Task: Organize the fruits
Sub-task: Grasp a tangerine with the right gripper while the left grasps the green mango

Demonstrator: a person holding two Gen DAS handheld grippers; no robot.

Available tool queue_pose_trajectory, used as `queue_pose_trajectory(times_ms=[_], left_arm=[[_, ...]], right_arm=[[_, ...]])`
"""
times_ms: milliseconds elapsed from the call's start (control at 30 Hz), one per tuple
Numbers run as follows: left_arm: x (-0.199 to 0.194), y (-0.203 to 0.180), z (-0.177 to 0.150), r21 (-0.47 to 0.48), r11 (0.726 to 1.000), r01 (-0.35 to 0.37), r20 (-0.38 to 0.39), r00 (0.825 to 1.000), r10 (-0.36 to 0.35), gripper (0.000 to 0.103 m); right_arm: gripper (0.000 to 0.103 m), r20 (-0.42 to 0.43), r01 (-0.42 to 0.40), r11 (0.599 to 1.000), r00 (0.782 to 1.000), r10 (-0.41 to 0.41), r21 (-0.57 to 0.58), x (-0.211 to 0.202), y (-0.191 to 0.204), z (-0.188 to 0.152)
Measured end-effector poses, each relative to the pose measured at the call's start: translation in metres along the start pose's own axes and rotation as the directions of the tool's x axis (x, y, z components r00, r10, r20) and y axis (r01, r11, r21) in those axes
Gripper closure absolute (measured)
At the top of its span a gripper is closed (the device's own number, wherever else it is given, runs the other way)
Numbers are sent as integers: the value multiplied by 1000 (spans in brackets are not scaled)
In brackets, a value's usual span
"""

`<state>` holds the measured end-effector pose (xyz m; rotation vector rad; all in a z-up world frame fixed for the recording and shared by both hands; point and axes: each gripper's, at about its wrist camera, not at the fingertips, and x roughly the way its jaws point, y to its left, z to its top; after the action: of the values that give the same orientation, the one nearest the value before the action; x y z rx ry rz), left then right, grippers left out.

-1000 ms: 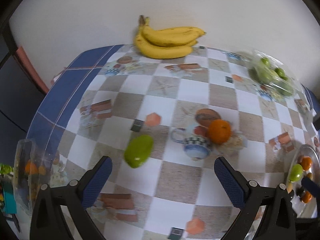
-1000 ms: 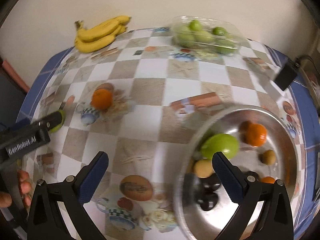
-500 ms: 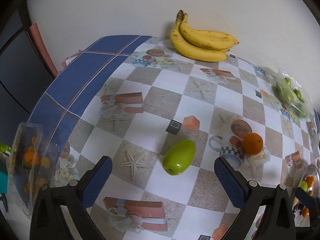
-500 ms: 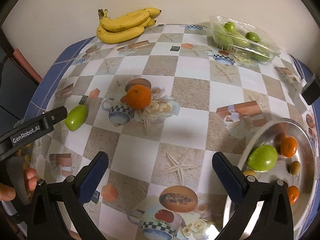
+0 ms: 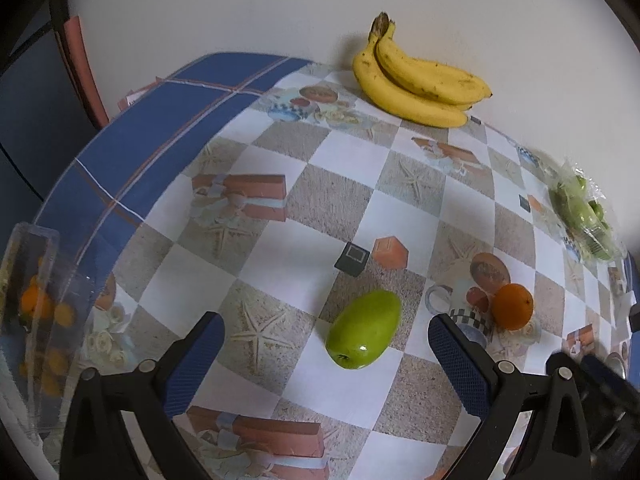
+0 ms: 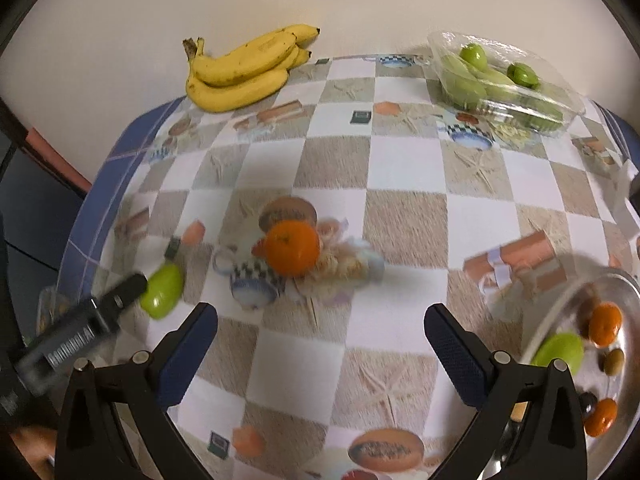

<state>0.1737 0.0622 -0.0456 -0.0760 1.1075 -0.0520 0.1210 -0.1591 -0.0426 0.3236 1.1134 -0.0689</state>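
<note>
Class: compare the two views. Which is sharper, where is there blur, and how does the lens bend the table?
Left wrist: sharp, with a glint on the green fruit. Right wrist: motion blur smears the orange and bowl. Both views: fisheye curves the table edge.

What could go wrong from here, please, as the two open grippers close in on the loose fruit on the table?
The green mango lies on its rounded side between the open left gripper; an off-centre pinch could roll it away. The orange is round too and may roll from the right gripper. The left gripper already shows at the left of the right wrist view, beside the mango, so the two tools might collide.
</note>
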Motion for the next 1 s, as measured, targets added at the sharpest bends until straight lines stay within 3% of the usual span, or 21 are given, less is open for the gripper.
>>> queue_pose_trajectory(times_ms=[67, 367, 567, 667, 767, 867, 1000], left_arm=[[5, 0, 0, -4, 1000, 4, -18, 1000, -4, 0], [19, -7, 1, 17, 1000, 9, -47, 999, -9, 3], [28, -10, 1, 17, 999, 35, -75, 997, -34, 23], [31, -12, 1, 17, 999, 44, -83, 996, -43, 32], [35, -13, 0, 17, 997, 69, -98, 993, -67, 44], [37, -14, 0, 10, 996, 92, -108, 990, -90, 54], [37, -15, -1, 9, 996, 92, -109, 990, -91, 55]], right_arm=[[1, 2, -5, 1000, 1000, 5, 6, 2, 1, 7], [24, -37, -31, 999, 999, 31, 13, 27, 10, 25], [39, -69, -21, 1000, 997, 21, 3, 45, 17, 29], [40, -80, -14, 1000, 997, 14, 1, 52, 18, 30], [52, -84, -17, 1000, 996, 18, 8, 56, 18, 31], [54, -83, -12, 1000, 996, 13, 10, 58, 18, 33], [61, -80, -16, 1000, 997, 18, 21, 60, 16, 34]])
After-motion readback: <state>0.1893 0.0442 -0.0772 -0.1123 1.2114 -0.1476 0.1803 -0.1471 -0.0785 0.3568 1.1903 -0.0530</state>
